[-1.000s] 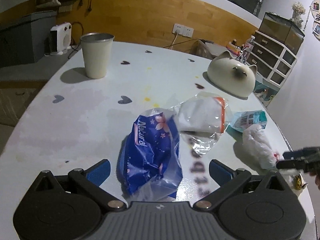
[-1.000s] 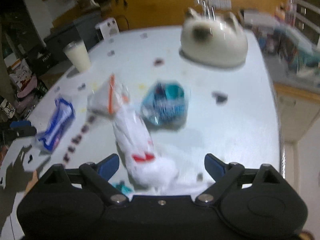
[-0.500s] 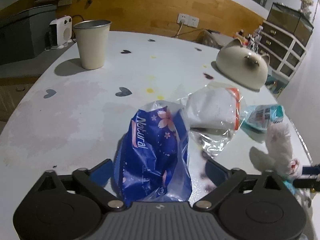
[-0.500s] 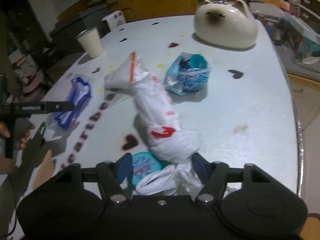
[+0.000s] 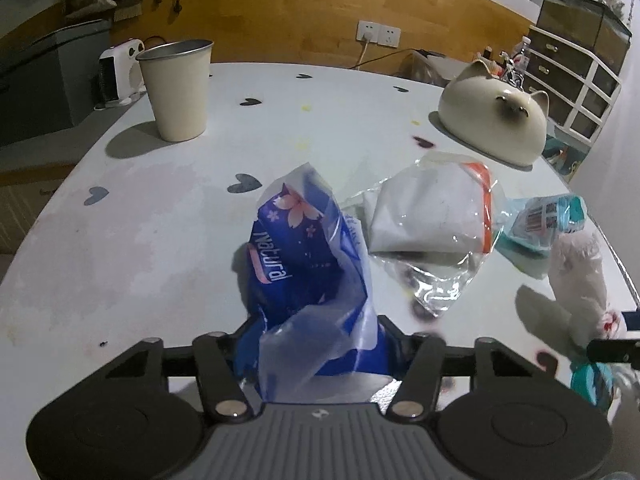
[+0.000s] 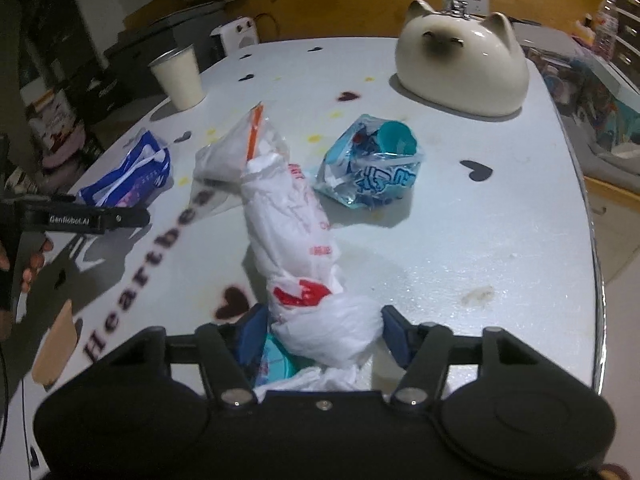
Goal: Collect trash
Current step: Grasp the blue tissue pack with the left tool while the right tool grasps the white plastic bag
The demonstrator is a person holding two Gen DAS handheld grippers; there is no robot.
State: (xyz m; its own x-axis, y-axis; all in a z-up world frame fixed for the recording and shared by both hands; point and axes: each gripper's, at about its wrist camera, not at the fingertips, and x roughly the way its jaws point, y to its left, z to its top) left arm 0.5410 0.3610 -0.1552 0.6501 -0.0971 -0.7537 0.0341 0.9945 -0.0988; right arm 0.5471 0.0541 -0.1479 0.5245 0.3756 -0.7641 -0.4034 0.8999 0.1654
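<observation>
**Both grippers closing on plastic trash**

The left gripper (image 5: 316,344) is clenching the near end of the blue "Natural" wrapper (image 5: 304,264), its fingers pressing into the crumpled plastic on the white table (image 5: 140,240). Just right of that wrapper, the clear bag with the orange strip (image 5: 436,216) is lying flat, and right of the bag the teal wrapper (image 5: 548,220) is resting.

The right gripper (image 6: 324,332) is squeezing the bunched near end of the white plastic bag (image 6: 296,224), which is stretching away toward the clear bag (image 6: 240,144). A small teal packet (image 6: 276,364) is sitting beside the white bag's gripped end.

Beyond the clear bag, the cup (image 5: 176,88) is standing upright to the left and the cat-shaped holder (image 5: 492,124) is sitting to the right.
</observation>
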